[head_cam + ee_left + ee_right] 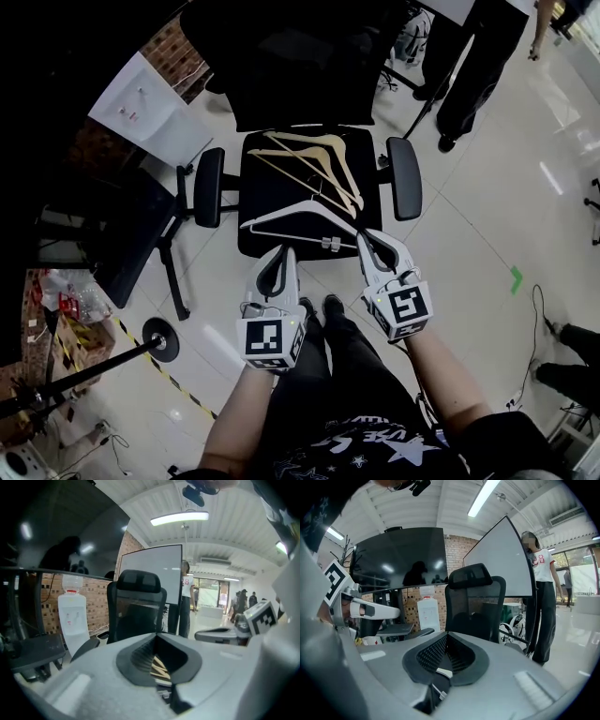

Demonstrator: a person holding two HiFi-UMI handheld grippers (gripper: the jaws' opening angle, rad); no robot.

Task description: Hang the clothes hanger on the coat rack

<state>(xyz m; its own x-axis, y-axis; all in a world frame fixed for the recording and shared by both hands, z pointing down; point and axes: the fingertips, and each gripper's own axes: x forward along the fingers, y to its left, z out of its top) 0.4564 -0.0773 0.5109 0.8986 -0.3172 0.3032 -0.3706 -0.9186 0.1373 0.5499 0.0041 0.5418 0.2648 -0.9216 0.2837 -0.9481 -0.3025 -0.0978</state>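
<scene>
Left hand-held gripper and right hand-held gripper sit closed, empty. White plastic hanger touches pale wooden hangers; lifting may snag them.

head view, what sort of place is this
Likely an office or lab: an office chair, a water cooler and a whiteboard stand on a tiled floor.

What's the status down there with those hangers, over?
Left gripper, right gripper: fingers shut, empty, hovering at seat's front edge. White hanger lies on chair seat, wooden hangers behind. Nothing in the way.
</scene>
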